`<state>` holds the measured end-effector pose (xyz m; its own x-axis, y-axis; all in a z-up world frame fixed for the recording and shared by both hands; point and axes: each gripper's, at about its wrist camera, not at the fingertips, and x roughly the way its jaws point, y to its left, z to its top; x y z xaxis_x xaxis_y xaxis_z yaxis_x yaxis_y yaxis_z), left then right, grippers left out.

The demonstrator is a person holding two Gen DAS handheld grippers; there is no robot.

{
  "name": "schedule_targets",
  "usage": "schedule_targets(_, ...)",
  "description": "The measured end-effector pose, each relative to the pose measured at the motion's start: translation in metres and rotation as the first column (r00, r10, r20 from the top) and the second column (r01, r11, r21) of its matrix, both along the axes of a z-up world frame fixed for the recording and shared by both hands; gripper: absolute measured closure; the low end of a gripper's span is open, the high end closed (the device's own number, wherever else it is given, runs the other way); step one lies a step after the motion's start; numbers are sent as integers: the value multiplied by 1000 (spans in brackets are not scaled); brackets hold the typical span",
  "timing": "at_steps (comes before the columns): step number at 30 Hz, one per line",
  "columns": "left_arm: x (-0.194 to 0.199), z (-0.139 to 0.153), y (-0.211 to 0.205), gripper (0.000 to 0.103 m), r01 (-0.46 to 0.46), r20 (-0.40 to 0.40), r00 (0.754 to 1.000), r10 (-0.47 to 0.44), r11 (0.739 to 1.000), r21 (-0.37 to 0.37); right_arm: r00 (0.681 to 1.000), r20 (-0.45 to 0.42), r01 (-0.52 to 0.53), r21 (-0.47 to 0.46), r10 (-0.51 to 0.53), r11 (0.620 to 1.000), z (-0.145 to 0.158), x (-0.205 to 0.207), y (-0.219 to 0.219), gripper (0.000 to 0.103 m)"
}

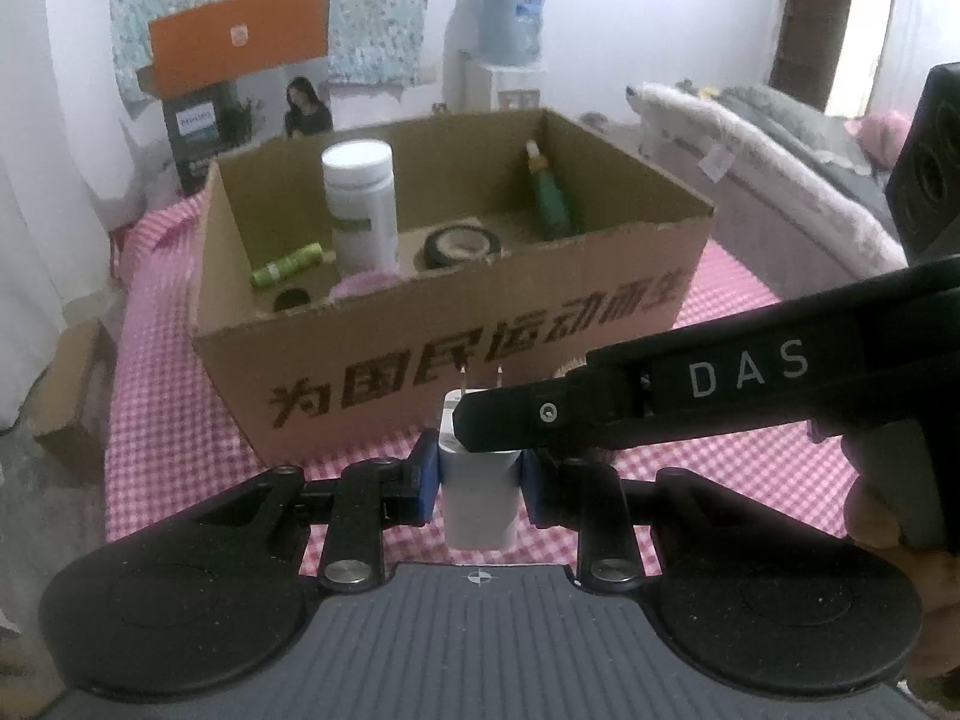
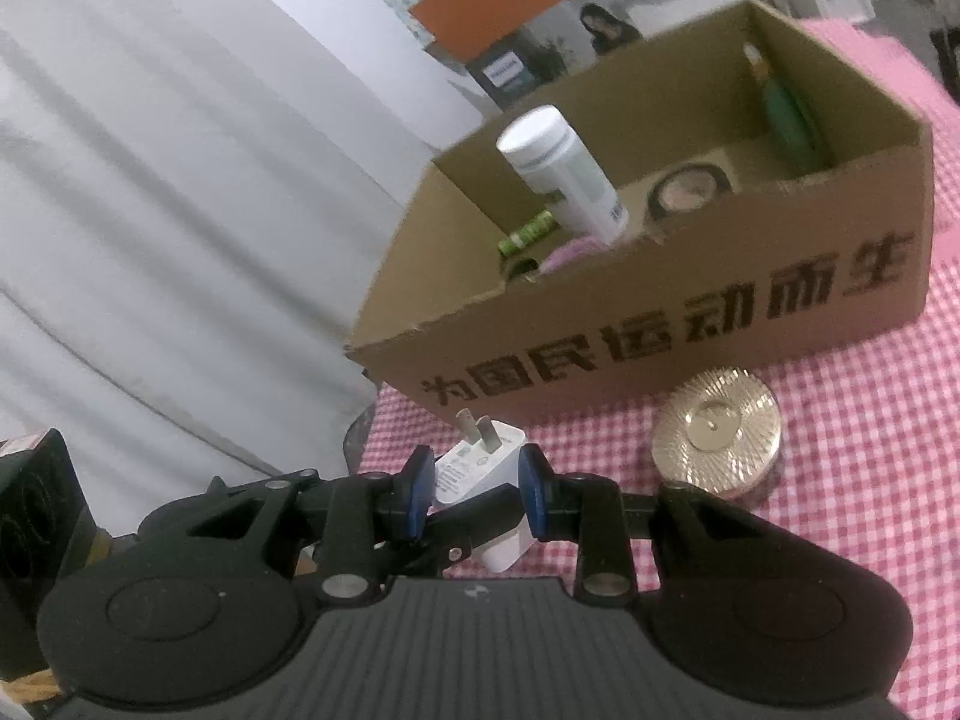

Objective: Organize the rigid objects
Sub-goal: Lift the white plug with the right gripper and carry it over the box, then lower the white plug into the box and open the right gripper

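The white plug-in charger (image 1: 478,483) is off the table, prongs pointing up and away toward the cardboard box (image 1: 456,354), with both claws on it at once. The left gripper (image 1: 478,480) pinches its body between the blue pads; the right gripper (image 2: 474,495) comes in from the right and also closes on it, one finger lying across the charger's upper face in the left wrist view. It hangs above the pink checked tablecloth (image 1: 162,372), just in front of the box's near wall.

Inside the box stand a white-capped bottle (image 1: 362,210), a green bottle (image 1: 549,195), a roll of black tape (image 1: 461,245) and a small green tube (image 1: 287,264). A gold ribbed round tin (image 2: 717,429) sits on the cloth beside the box's near wall.

The risk, as I judge it, lies in the handover: smooth plastic held by two claws can twist or drop if one lets go before the other has firm hold, and the prongs could catch the box's rim.
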<state>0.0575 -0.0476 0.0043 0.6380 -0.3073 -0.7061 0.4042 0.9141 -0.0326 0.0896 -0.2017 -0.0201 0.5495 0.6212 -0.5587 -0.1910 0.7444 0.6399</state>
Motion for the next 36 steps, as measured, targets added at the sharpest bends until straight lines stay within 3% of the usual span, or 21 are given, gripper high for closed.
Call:
schedule_targets(10, 12, 37, 2, 77, 5, 93, 996, -2, 999, -36, 993, 116, -13, -26, 16, 1000, 43, 10, -1, 69)
schedule_targets(17, 51, 62, -7, 77, 29, 131, 991, -20, 997, -66, 982, 187, -6, -52, 15, 999, 76, 38, -14, 69)
schedule_targets(20, 76, 64, -16, 77, 40, 109, 994, -31, 996, -81, 981, 191, 5, -70, 8, 998, 81, 60, -22, 69)
schedule_targets(27, 135, 37, -37, 77, 47, -18, 999, -49, 996, -81, 997, 83, 12, -77, -6, 997, 58, 122, -47, 69)
schedule_targets(36, 178, -4, -50, 77, 60, -200, 977, -71, 996, -60, 994, -108, -19, -79, 10, 997, 6, 172, -65, 69)
